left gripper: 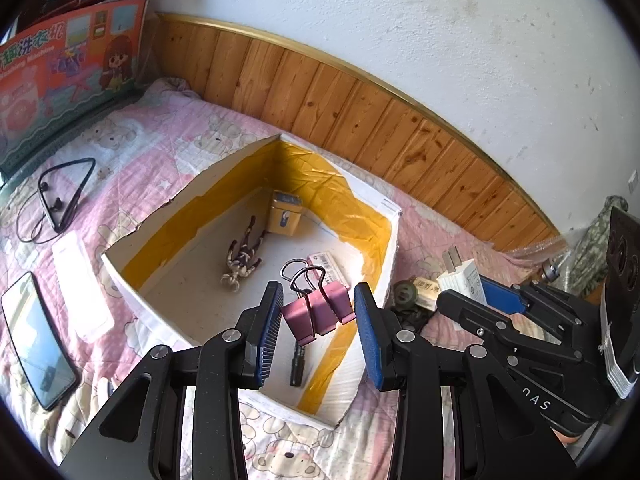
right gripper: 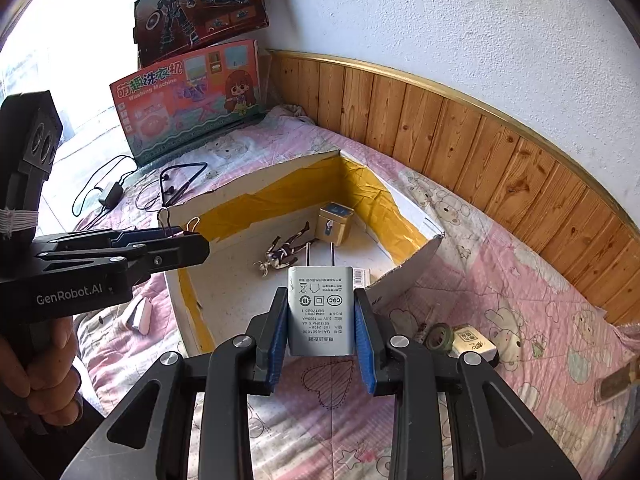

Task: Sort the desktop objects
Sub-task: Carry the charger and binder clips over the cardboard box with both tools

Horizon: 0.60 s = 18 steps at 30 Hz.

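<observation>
The left gripper [left gripper: 318,316], jaws half apart, clamps a pink binder clip [left gripper: 318,312] directly above the open cardboard box [left gripper: 394,240], while the right gripper [right gripper: 321,322] pinches a grey plug charger [right gripper: 321,312], prongs pointing boxward, short of the box's near wall

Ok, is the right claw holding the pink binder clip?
No, the right claw grips a grey charger plug; the pink binder clip is in the left claw.

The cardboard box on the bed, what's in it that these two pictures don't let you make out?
- Left wrist view: a black pen-like item is half covered by the pink binder clip in the left gripper.
- Right wrist view: the charger plug in the right gripper hides part of the box floor.
- Label card: print too small.
</observation>
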Motion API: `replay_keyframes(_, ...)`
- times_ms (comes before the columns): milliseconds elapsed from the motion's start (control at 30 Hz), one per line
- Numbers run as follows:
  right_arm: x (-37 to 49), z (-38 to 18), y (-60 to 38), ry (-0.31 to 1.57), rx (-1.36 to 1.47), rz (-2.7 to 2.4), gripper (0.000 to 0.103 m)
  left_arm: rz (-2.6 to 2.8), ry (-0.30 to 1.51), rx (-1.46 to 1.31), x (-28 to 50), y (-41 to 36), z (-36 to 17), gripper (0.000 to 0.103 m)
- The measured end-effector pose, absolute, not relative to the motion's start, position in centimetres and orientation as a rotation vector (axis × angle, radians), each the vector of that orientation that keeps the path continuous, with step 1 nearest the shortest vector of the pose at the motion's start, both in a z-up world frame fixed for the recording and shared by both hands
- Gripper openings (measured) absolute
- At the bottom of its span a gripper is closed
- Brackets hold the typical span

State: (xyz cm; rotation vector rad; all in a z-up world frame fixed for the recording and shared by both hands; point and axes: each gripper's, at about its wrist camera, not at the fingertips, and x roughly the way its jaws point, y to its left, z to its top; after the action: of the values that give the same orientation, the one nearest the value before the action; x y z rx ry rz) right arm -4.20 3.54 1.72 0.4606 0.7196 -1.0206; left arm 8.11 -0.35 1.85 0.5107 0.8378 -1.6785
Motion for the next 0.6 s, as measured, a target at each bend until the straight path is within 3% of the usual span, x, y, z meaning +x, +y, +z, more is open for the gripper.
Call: replay_keyframes(600, -0.8, -0.1, -2.0, 0.808, 0.471, -1.005, 0.032, -1.638, 0.929, 0.570, 8.1, -3.2, -0.7, 0.038)
